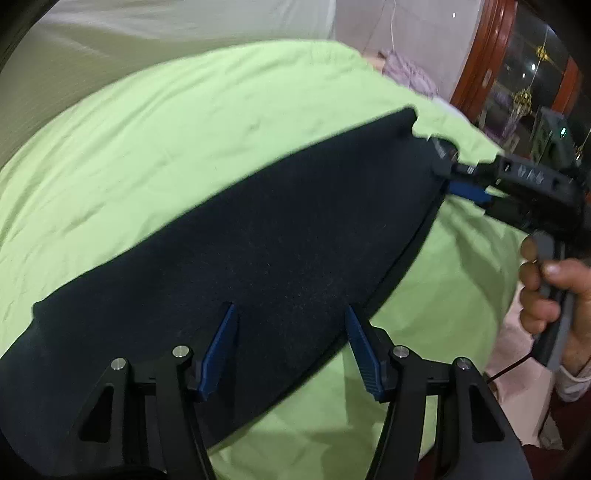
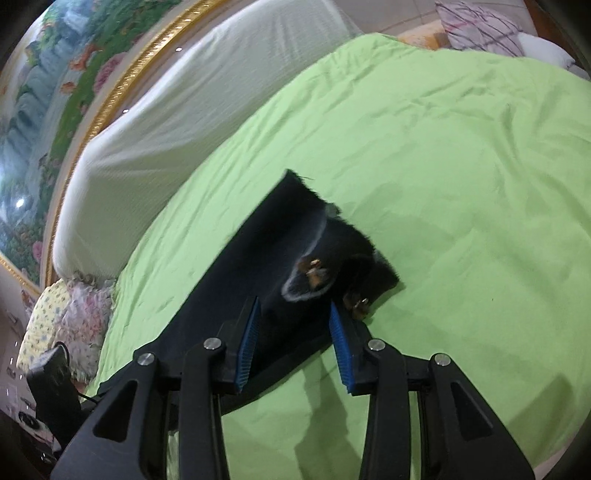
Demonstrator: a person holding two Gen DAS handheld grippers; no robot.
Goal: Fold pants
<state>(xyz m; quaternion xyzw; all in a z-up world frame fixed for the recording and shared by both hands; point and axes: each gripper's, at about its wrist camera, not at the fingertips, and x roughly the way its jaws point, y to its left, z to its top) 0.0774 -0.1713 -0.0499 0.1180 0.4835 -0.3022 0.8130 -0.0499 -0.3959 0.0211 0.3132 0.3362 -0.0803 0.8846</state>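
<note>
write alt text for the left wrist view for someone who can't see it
Dark navy fabric pants lie stretched flat across a light green bedsheet, with the open left gripper and its blue-padded fingers over their near edge. At the far end, the right gripper, held in a person's right hand, reaches the pants' other end.

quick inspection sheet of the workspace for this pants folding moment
surface: green sheet over a bed, wrinkled.
job's things: dark pants lie flat in a long strip; waistband end shows metal buttons.
clutter: nothing seen on the sheet.
grippers: left gripper open over the pants; right gripper open at the waistband end.
cables: thin dark cord below the right hand.
surroundings: white headboard cushion, gold-framed painting, patterned pillows.
</note>
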